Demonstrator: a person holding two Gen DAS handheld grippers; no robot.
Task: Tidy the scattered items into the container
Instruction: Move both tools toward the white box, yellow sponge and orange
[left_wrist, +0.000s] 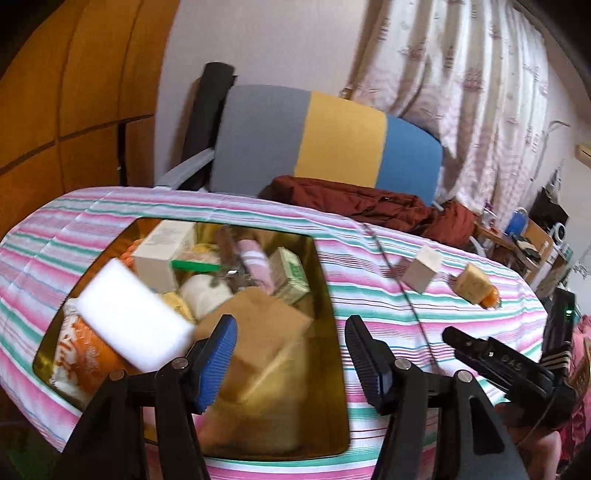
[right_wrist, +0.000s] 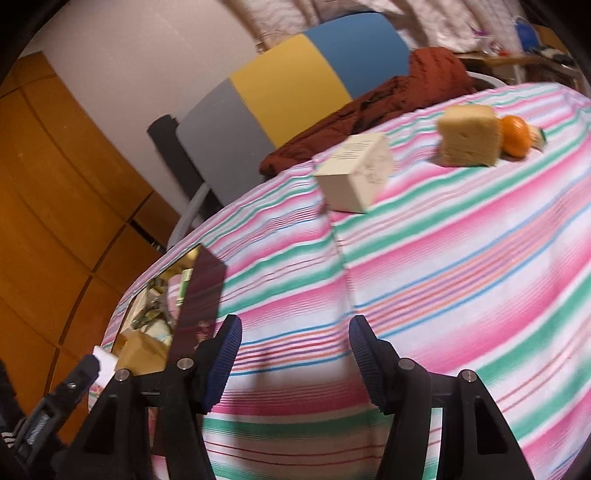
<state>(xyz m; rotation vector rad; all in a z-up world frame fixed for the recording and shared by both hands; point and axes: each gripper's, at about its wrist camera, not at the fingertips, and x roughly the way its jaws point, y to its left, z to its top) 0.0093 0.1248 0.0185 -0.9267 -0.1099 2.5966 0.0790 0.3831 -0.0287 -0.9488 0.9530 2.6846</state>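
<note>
My left gripper (left_wrist: 291, 354) hangs open over the gold-walled container (left_wrist: 330, 354), with nothing between its blue pads. Boxes, a brown paper bag and an orange-patterned packet fill the container, and a white foam block (left_wrist: 129, 314) lies on top, left of my left finger. My right gripper (right_wrist: 295, 354) is open and empty above the striped cloth (right_wrist: 443, 277); it shows in the left wrist view as the right gripper (left_wrist: 480, 349). Ahead of it stand a cream box (right_wrist: 354, 173), a yellow sponge (right_wrist: 469, 136) and an orange (right_wrist: 515, 134). The container's wall (right_wrist: 201, 291) is to its left.
A chair with a grey, yellow and blue back (left_wrist: 332, 140) stands behind the table, with a maroon jacket (left_wrist: 369, 203) on it. Wooden cupboards (left_wrist: 55, 110) are at the left, a curtain (left_wrist: 461, 92) and a cluttered desk (left_wrist: 532, 236) at the right.
</note>
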